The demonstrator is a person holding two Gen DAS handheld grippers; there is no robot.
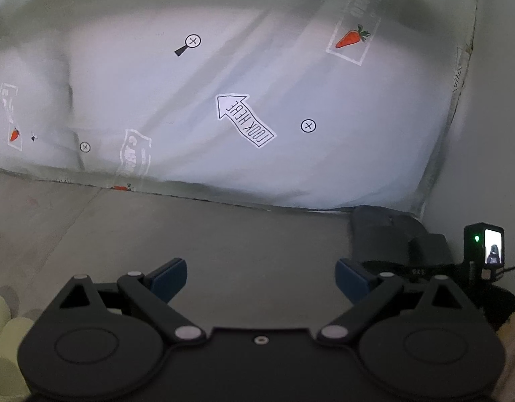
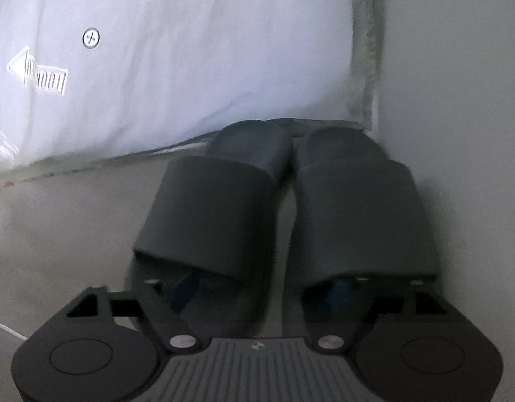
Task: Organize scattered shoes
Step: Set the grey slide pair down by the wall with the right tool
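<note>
Right wrist view: right claw (image 2: 259, 288) spreading wide, one blue finger (image 2: 180, 288) reaching under the strap of the left slipper (image 2: 210, 214), the other under the strap of the right slipper (image 2: 361, 214), probably so both can be handled as a pair; whether gripping anything, impossible to tell. Sitting side by side on the floor (image 2: 63, 221), toes touching the hanging bedsheet (image 2: 190, 67) beside the wall (image 2: 458, 83), looking tidily parked. Left claw (image 1: 261, 279) hovering wide and empty above bare floor, keeping clear.
</note>
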